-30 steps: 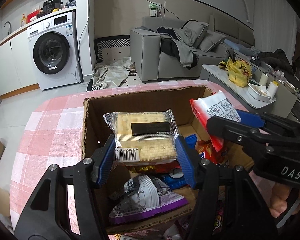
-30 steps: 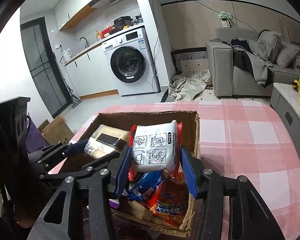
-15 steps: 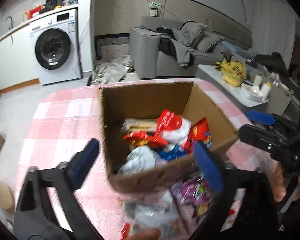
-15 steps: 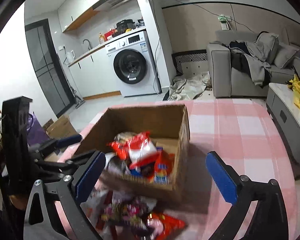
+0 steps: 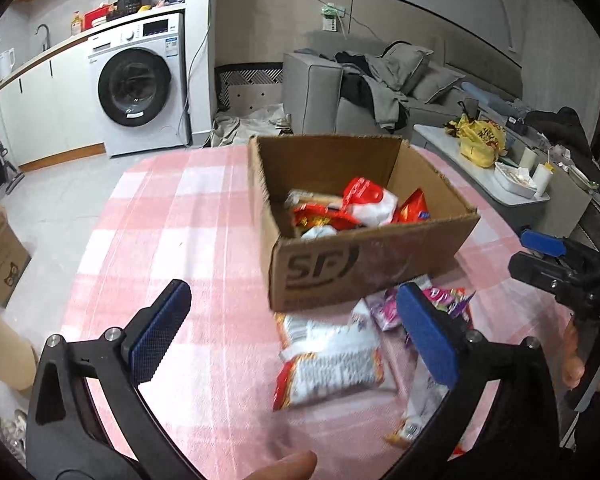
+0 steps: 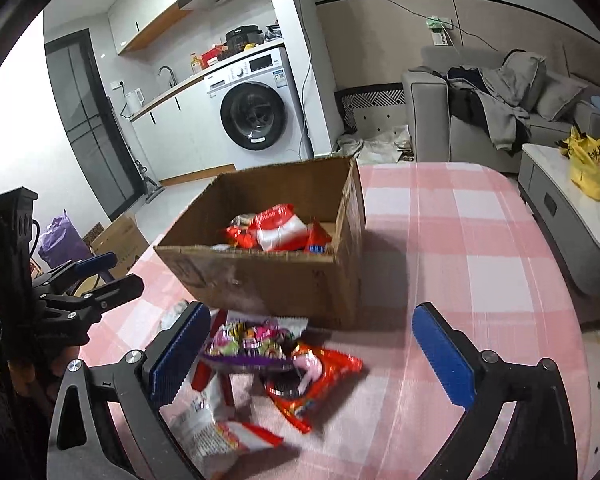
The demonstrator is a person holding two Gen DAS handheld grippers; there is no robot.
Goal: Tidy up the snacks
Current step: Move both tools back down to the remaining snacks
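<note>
Grippers left (image 5: 296, 336), right (image 6: 312, 354): both spread, empty | box (image 6: 284, 276) ahead | packets (image 6: 308, 372) beneath

Loose packets (image 5: 330, 362) before snack-filled box (image 5: 364, 264)

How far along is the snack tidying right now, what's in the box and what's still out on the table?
Partly done. Several packets, including a red and white packet, already lie inside the cardboard box. Nothing is in hand: the left gripper and right gripper both have their jaws wide apart and empty. Left to do: a white and red packet, a purple candy bag and a red packet sit on the tablecloth in front of the box.
</note>
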